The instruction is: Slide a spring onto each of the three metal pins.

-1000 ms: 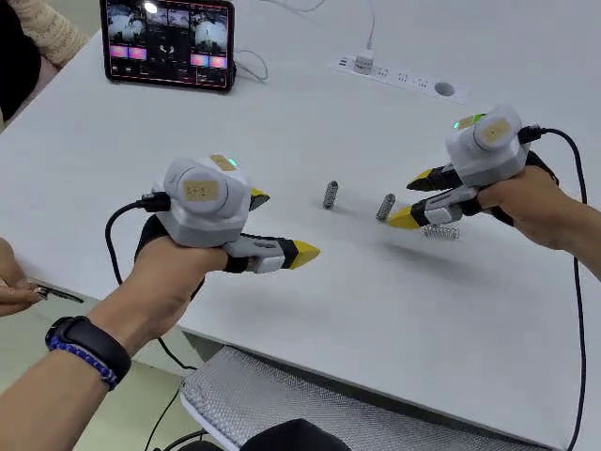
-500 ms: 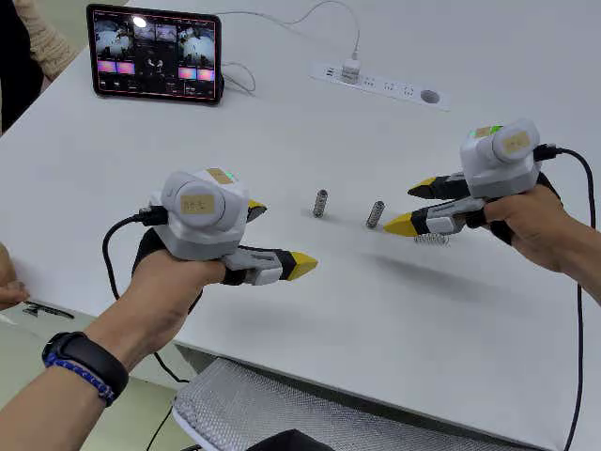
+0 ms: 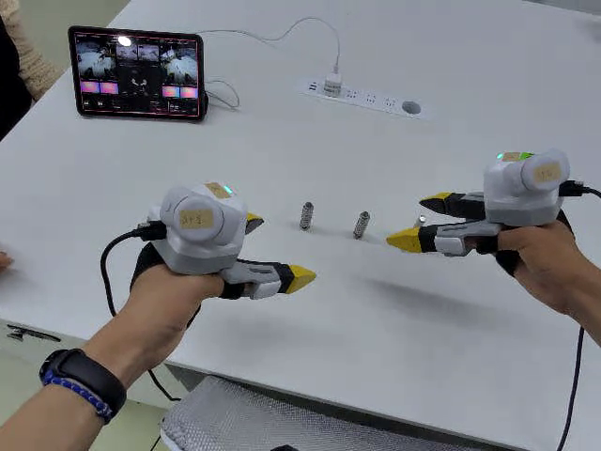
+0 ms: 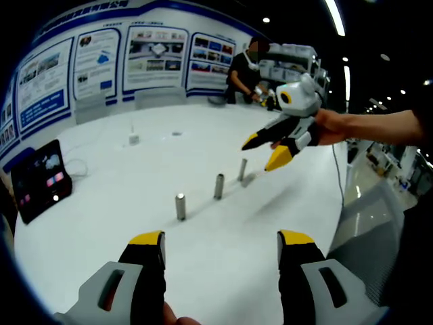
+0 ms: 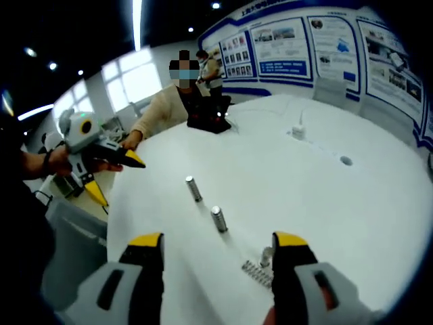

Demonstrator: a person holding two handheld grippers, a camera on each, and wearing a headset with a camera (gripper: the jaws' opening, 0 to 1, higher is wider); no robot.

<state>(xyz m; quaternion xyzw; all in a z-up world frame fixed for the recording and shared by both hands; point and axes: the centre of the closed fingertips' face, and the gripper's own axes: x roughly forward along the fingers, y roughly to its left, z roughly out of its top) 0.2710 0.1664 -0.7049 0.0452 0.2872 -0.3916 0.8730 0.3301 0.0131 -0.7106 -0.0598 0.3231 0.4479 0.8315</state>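
While one spring lies loose, left gripper and right gripper hold fingers spread.

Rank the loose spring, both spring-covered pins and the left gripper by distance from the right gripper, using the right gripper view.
1. Loose silver coil spring, lying beside the right gripper.
2. Nearer spring-covered metal pin, just ahead.
3. Farther spring-covered metal pin, behind it.
4. Left gripper, far left.

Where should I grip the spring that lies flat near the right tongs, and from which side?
Probably at mid-length, across the coils, from above with the open right tongs. The spring lies on its side, so both ends stay free for the bare pin beside it.
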